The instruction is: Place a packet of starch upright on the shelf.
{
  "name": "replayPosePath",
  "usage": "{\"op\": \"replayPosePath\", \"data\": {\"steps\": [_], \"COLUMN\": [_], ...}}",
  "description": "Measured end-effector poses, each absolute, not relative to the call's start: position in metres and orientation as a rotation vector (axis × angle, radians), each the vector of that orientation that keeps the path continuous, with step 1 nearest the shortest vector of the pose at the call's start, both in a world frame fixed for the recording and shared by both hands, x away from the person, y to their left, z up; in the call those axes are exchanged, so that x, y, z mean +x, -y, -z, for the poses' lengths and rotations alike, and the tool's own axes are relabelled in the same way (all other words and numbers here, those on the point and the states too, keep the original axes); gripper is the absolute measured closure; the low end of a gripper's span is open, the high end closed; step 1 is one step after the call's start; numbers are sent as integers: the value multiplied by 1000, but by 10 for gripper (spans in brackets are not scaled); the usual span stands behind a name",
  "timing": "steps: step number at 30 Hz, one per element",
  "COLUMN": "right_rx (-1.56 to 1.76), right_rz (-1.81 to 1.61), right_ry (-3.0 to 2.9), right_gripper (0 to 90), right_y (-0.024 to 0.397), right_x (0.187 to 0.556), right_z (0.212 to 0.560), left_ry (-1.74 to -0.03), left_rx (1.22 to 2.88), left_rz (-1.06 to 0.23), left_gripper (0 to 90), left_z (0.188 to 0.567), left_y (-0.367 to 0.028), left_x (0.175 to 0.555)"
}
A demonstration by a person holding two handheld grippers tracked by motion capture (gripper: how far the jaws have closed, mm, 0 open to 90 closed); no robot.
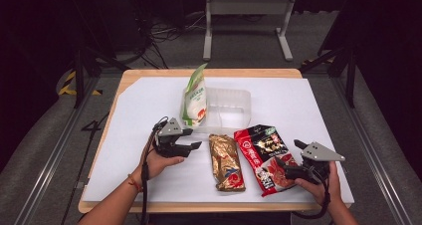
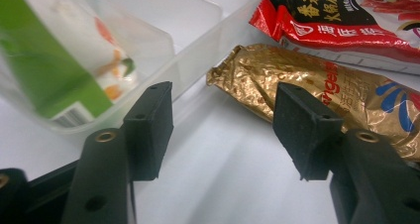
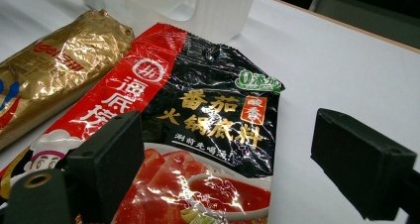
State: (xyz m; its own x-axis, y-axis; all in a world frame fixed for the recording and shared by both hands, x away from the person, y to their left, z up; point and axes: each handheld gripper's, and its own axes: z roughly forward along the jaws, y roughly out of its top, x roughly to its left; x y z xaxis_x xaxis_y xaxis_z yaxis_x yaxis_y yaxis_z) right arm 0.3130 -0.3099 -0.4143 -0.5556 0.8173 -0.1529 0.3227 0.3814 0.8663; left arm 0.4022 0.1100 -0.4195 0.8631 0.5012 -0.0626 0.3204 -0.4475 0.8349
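On the red-and-black glossy plastic sauce packet [image 3: 198, 135] we read "番茄火锅底料" in gold and "0添加" on a green badge; the crinkled gold foil packet [image 2: 322, 95] shows partial letters "ngel".

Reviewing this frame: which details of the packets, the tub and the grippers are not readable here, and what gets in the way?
- Green-and-white pouch: print blurred in the left gripper view, cut by the top and left edges; too small in the high view.
- Clear plastic tub: cut off by the top edge in the right gripper view.
- Gold packet: far end cut off by the right edge.
- Red-and-black packet: lower part hidden behind the right gripper and bottom edge.
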Motion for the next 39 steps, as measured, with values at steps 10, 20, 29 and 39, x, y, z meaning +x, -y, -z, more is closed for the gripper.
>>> {"op": "replayPosePath", "data": {"steps": [10, 20, 29, 39], "right_rx": [970, 959, 960, 962], "right_rz": [-1109, -1093, -1088, -1087], "right_ry": [-2069, -2079, -2084, -2084], "right_gripper": [138, 138, 138, 138], "right_y": [309, 307, 307, 307], "right_x": [313, 313, 314, 314], "right_z": [415, 416, 416, 416], "left_ry": [-587, -645, -716, -740], "left_rx": [2122, 2145, 2154, 2119], "left_rz": [-142, 7, 74, 177], "left_gripper": [324, 194, 128, 117], "left_z": [432, 442, 450, 451], "left_y": [-90, -65, -57, -46], "left_x": [407, 417, 427, 440]}}
